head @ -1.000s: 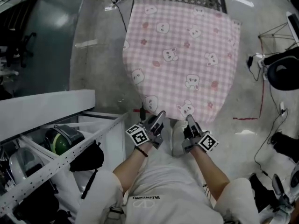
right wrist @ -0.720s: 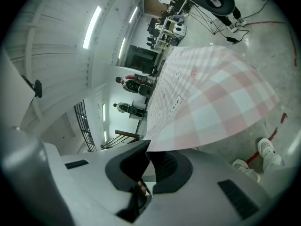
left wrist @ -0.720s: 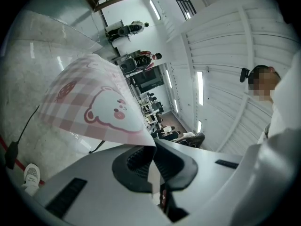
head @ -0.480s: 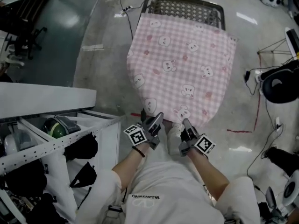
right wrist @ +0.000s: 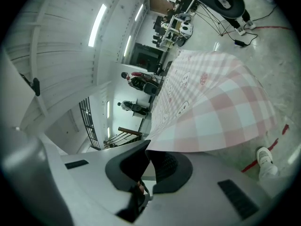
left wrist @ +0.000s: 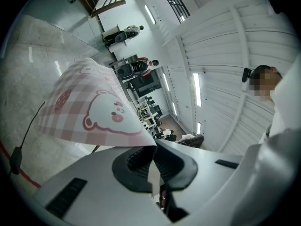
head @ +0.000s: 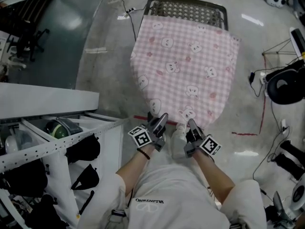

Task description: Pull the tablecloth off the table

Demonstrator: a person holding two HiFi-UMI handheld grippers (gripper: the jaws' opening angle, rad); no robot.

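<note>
The left gripper [head: 163,118] and the right gripper [head: 191,123] both clamp the near edge of the pink tablecloth [head: 186,66], which covers most of the table [head: 187,6]. A white shelf [head: 47,101] stands just left; cables [head: 123,6] lie around.

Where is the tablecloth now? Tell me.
In the head view's centre, the pink tablecloth stretches from the mesh table toward the person, its near edge pinched by the left gripper and right gripper.

My left gripper [head: 160,122] and right gripper [head: 191,125] sit side by side, forearms angled inward, each clamped on cloth [head: 186,66].
</note>
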